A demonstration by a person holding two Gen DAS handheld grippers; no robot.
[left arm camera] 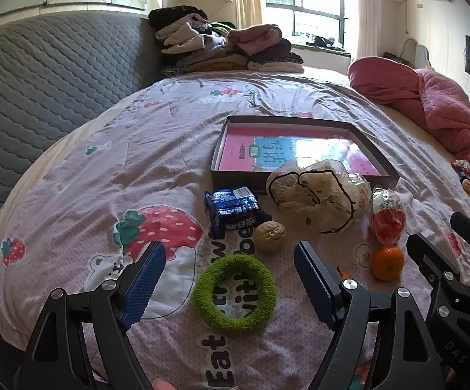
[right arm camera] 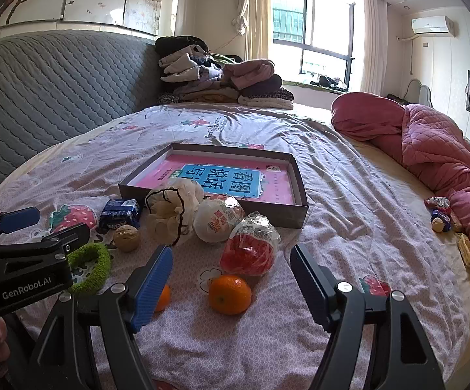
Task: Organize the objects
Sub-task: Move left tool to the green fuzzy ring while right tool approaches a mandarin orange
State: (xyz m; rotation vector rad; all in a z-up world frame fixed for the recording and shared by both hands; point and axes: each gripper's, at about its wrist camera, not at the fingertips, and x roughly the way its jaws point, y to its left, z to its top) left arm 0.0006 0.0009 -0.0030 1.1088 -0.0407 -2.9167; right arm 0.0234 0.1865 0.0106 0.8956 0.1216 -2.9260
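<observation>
Left gripper [left arm camera: 230, 279] tilted down over a green ring [left arm camera: 234, 293], jaws wide apart and empty. Right gripper [right arm camera: 231, 281] likewise angled down, spread wide above an orange [right arm camera: 229, 294]; shallow box [right arm camera: 295, 208] beyond on the bedspread [right arm camera: 348, 227].

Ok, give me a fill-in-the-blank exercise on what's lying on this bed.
1. The fuzzy ring on the bedspread is ____ in colour.
2. The shallow box holds a pink and blue ____.
3. The left tool has its jaws ____, with nothing gripped.
4. The round brown thing beside the blue snack packet is a ____.

Missing words: green; book; open; walnut
</observation>
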